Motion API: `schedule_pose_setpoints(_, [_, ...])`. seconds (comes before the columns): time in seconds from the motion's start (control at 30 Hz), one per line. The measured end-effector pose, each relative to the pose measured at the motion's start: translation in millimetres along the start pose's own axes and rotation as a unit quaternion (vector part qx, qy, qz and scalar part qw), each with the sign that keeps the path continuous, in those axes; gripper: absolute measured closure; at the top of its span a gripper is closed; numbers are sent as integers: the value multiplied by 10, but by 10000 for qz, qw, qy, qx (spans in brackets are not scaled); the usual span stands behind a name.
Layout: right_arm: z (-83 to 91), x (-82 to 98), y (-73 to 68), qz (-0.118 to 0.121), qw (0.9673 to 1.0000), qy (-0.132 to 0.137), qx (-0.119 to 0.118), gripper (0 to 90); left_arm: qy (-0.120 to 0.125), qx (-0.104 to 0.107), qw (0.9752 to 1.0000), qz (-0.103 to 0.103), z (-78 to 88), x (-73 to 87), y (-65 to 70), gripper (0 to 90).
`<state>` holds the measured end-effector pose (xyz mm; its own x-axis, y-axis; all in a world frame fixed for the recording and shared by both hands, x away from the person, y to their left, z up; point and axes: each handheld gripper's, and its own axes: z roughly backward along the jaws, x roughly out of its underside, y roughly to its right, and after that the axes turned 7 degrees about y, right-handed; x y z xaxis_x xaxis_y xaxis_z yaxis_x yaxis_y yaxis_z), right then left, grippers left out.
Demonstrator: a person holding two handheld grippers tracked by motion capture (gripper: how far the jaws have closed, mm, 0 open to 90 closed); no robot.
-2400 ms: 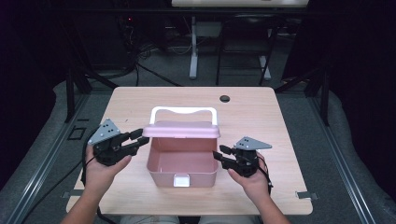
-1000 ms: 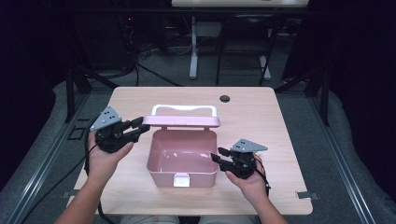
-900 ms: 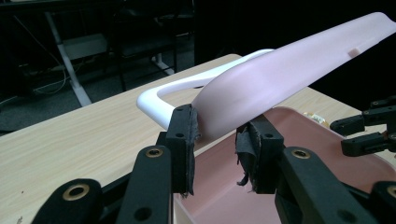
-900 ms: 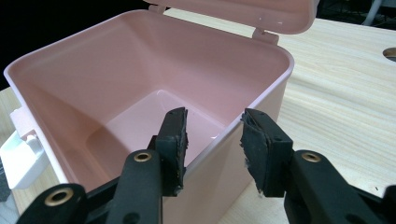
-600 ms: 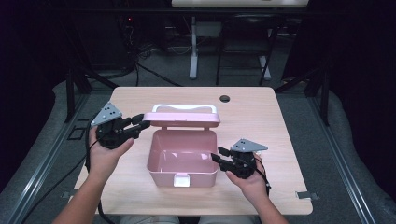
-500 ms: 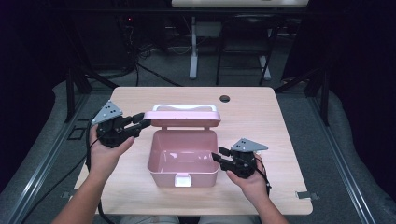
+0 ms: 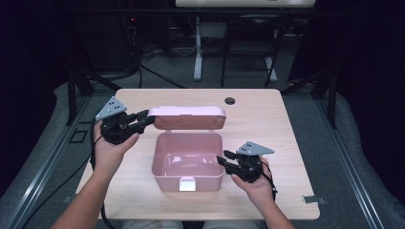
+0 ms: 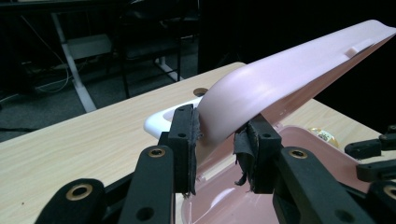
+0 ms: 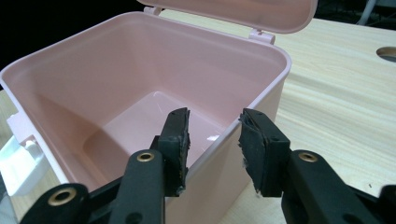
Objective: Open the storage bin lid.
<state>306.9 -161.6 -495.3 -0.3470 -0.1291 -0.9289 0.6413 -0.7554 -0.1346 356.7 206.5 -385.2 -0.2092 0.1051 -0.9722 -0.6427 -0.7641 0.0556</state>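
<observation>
Table [image 7: 267, 195]: pale wood, and there's a small dark round hole [image 7: 230, 100] near its far edge.
Box [image 7: 187, 160]: pink plastic, sitting mid-table between the two hands, wide open and bare inside, white latch [image 7: 186, 183] on the near wall facing the person.
Lid [image 7: 187, 117]: hinged at the far wall, tipped up and back; a white handle [image 8: 161, 120] peeks out behind it in the left gripper view.
Left gripper [image 7: 143, 120]: up at the lid's left end, and the jaws have just been closing. The lid's rounded corner sits between the pads [image 8: 186, 135], which press on it from both sides, so it's a grip on the lid.
Right gripper [image 7: 222, 160]: low at the box's right wall, one jaw inside the box, one outside. The rim runs between the pads [image 9: 261, 149]. The inner pad is at the wall, and a sliver of gap shows at the outer one, so no clamp here.
</observation>
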Motion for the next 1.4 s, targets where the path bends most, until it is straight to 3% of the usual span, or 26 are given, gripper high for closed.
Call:
schedule_pose_setpoints(0.13, [3,-3,-4,-58,10000,-13,1,613,11,-12,10000,18,-22,-10,-15,686])
schedule_pose_setpoints(0.3, [4,-6,-18,61,10000,-23,50,619,11,-62,10000,16,-55,-30,-33,692])
schedule_pose_setpoints(0.7, [23,-2,-45,99,9999,-20,123,651,44,-132,9999,54,-109,-61,-61,704])
schedule_pose_setpoints(1.4, [26,15,-57,130,9998,42,150,659,-21,-388,9992,-38,-246,-93,-123,773])
